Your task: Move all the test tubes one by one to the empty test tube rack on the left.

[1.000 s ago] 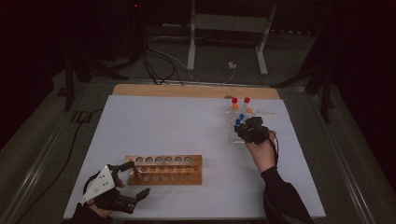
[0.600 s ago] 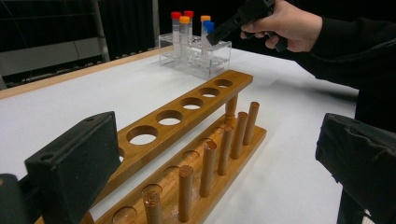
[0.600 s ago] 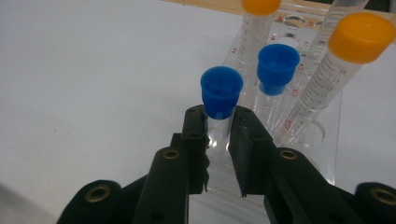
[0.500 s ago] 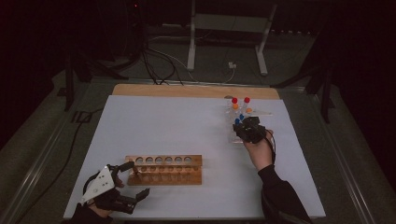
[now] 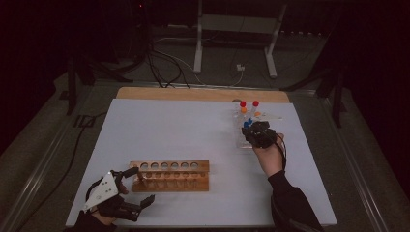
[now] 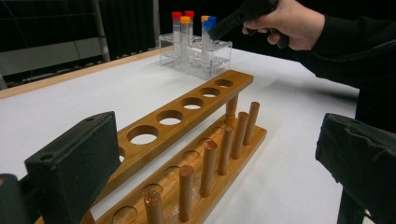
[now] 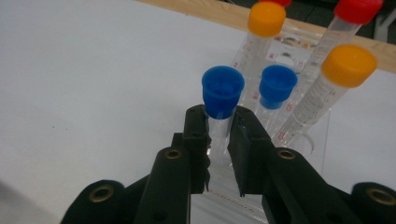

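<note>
Since the earlier frame your right tool [image 7: 217,135] has drawn its jaws in: they now clamp the clear wall of the blue-capped tube [image 7: 221,100] just under its cap, while both your hands have kept their place. The white bench [image 5: 193,130] carries the wooden rack [image 5: 170,176] at about 7 o'clock and the clear tube stand [image 5: 244,130] at about 2 o'clock, well apart. Your gripped tube stands upright in that stand, beside a second blue cap [image 7: 277,86], with orange and red caps behind. Your left tool [image 5: 138,186] sits wide open at the wooden rack's left end, holding nothing.
</note>
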Demonstrator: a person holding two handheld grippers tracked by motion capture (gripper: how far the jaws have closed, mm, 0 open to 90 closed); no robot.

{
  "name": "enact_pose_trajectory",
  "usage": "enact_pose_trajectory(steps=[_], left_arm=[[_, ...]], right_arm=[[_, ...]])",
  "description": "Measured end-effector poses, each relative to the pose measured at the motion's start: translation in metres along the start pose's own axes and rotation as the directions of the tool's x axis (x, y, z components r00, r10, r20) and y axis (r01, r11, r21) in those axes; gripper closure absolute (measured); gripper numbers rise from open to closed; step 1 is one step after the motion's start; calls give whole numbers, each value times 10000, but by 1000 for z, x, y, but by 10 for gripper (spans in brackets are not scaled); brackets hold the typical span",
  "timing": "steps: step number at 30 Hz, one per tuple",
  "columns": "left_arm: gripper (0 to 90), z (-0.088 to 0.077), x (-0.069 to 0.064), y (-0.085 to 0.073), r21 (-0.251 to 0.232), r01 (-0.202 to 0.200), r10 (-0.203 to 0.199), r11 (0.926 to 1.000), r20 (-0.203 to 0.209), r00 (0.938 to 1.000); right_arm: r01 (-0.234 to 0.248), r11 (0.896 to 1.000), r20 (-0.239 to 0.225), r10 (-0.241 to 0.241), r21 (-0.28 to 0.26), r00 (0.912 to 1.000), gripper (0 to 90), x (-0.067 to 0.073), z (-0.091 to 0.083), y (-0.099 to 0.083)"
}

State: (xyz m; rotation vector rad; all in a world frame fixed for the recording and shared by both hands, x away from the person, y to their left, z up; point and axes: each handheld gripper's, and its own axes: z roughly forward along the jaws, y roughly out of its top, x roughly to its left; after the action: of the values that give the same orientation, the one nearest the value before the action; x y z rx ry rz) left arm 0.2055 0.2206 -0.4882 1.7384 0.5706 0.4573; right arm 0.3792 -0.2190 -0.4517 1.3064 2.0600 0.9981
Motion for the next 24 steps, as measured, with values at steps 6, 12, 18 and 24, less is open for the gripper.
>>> enact_pose_trajectory(steps=[6, 12, 18, 24], left_arm=[[6, 0, 0, 0, -11, -6, 6, 10000, 2, 10000], [6, -1, 0, 0, -38, -22, 22, 10000, -43, 10000], [6, -1, -1, 1, -62, -44, 44, 10000, -32, 10000], [6, -3, -2, 2, -122, -16, 16, 9999, -55, 10000]], right_arm=[[106, 9992, -13, -107, -392, 9999, 765, 0, -11, 5], [115, 9972, -14, -117, -740, 9999, 765, 0, -22, 10], [298, 9927, 29, -296, -1170, 9996, 764, 3, -35, 15], [445, 9885, -23, -453, -1447, 9990, 765, 7, -45, 19]])
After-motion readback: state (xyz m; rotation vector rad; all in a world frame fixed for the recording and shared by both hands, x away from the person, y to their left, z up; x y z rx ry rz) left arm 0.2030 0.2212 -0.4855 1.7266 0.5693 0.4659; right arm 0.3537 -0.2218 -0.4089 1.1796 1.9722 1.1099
